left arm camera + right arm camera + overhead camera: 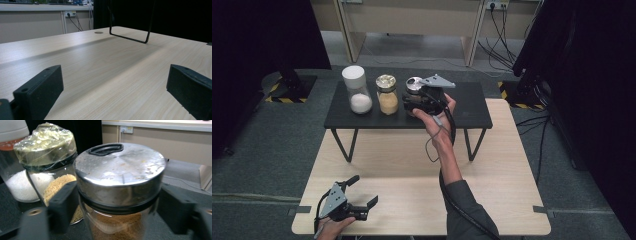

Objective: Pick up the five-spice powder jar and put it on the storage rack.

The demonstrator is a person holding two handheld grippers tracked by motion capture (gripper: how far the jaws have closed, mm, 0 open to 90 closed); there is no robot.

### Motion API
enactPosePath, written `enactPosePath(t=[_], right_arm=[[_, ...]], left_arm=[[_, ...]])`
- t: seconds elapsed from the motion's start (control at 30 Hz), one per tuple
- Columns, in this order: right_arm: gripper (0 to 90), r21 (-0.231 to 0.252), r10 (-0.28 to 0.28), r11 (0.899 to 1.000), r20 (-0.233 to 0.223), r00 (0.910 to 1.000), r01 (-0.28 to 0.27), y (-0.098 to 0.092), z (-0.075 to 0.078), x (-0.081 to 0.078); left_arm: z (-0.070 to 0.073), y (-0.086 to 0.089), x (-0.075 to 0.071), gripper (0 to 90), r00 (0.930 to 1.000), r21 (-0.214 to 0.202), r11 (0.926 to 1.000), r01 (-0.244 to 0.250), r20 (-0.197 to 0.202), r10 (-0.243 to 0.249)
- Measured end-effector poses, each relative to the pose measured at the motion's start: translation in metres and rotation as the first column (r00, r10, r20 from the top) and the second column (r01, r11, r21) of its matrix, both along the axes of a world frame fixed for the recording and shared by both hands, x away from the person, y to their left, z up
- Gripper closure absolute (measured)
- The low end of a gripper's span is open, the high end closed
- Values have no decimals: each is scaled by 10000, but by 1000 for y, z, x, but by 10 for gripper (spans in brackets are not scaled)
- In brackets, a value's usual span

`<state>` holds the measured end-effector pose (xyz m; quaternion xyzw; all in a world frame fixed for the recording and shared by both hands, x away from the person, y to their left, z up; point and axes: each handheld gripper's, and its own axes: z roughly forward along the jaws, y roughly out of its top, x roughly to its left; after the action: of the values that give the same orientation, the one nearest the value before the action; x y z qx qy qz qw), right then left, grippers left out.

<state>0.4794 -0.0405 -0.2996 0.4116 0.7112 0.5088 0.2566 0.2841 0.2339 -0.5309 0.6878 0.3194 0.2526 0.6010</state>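
Pale wooden worktop (412, 190) carries a black riser shelf (472, 112) where the right claw (117, 207), jaws spread, straddles the steel-lidded jar (120, 175) unpinched; next it likely squeezes shut below the lid, while the left claw (112, 92) rests spread.

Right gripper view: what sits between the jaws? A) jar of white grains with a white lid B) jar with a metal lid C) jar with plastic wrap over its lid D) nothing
B: the metal-lidded jar stands between the right gripper jaws, the other two jars off to one side.
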Motion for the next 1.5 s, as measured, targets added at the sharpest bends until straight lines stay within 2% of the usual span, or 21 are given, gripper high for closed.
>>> enactPosePath(t=[0.1,0.23,0.4,0.53,1.07,1.5], right_arm=[[123,24,107,9999,21,9999,-108,-1,1,-2],[47,104,-132,9999,54,9999,131,-4,2,-5],[17,267,-166,9995,28,9999,165,-8,2,-7],[14,475,-209,9987,55,9998,207,-14,2,-9],[11,989,401,9942,183,9990,-417,-27,-2,-23],[11,1237,674,9897,385,9970,-717,-35,-13,-36]], left_arm=[[0,0,0,4,10000,-7,10000,1,0,-1],[0,0,0,4,10000,8,10000,-3,4,3],[0,0,0,4,10000,-8,10000,-1,-5,1],[0,0,0,4,10000,-18,10000,-3,-8,3],[0,0,0,4,10000,-25,10000,-1,-24,1],[0,0,0,4,10000,-22,10000,-3,-34,3]])
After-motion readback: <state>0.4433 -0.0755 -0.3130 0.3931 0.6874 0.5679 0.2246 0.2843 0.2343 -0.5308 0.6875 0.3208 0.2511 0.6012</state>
